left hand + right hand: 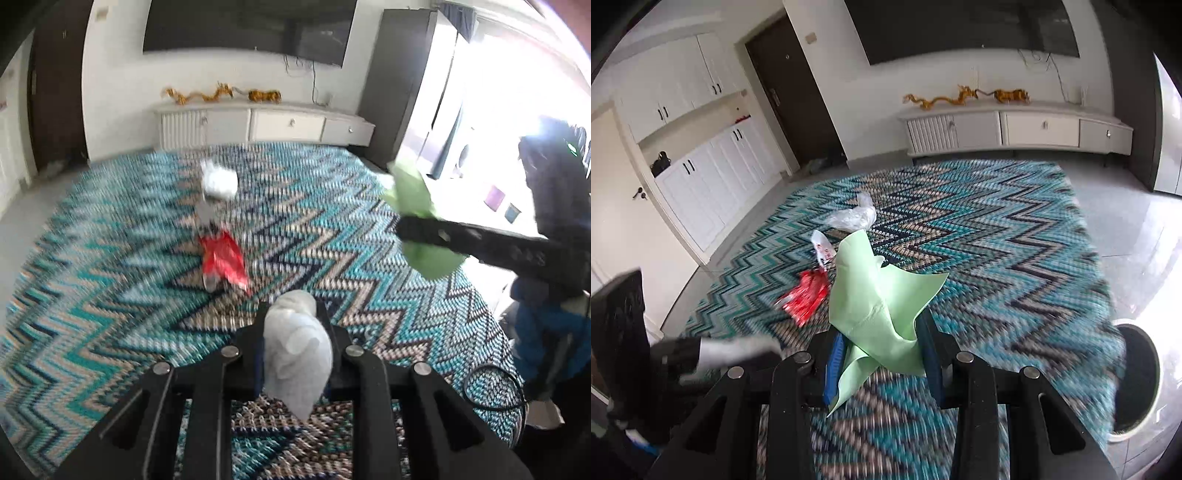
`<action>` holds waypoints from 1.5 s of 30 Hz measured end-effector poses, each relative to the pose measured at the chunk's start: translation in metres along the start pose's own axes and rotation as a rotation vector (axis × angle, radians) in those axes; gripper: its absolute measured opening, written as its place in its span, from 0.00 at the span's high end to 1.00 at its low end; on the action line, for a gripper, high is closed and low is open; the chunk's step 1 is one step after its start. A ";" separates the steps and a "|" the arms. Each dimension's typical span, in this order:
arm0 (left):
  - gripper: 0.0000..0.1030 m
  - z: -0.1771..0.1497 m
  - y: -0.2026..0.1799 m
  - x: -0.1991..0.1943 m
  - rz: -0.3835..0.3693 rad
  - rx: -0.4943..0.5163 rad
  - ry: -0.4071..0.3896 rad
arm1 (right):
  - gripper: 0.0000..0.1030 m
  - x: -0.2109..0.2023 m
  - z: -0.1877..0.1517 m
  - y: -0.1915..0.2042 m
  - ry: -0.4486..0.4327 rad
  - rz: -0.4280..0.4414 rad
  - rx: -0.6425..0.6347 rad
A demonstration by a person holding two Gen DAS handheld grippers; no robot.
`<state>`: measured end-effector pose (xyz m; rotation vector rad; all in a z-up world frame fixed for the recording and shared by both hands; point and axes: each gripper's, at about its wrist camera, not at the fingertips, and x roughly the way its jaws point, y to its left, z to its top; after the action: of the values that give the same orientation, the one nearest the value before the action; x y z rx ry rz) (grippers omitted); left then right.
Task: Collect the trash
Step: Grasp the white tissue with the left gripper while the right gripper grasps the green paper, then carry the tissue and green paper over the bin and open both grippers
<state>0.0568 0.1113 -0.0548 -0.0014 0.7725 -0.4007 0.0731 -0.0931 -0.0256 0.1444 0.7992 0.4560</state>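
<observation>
Bright daylight glare from the blown-out window (491, 122), motion-blurred rug (110, 295), fisheye-bent, dark-vignetted edges.

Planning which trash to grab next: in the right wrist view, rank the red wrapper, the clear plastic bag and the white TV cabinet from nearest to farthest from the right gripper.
1. red wrapper: on the rug, just ahead and left of the right gripper.
2. clear plastic bag: farther up the rug, slightly left.
3. white TV cabinet: against the far wall, ahead and right.
</observation>
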 end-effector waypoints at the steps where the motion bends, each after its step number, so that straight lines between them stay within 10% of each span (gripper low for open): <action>1: 0.80 0.003 -0.007 -0.007 0.023 0.016 -0.017 | 0.66 -0.010 -0.003 0.000 -0.011 -0.002 0.000; 22: 0.80 0.027 -0.124 -0.097 0.246 0.281 -0.239 | 0.66 -0.170 -0.055 -0.022 -0.231 -0.078 0.037; 45: 0.80 0.091 -0.226 -0.004 0.120 0.413 -0.121 | 0.66 -0.195 -0.080 -0.143 -0.292 -0.166 0.275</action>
<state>0.0363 -0.1090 0.0466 0.4027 0.5564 -0.4359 -0.0544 -0.3120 0.0053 0.3881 0.5775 0.1598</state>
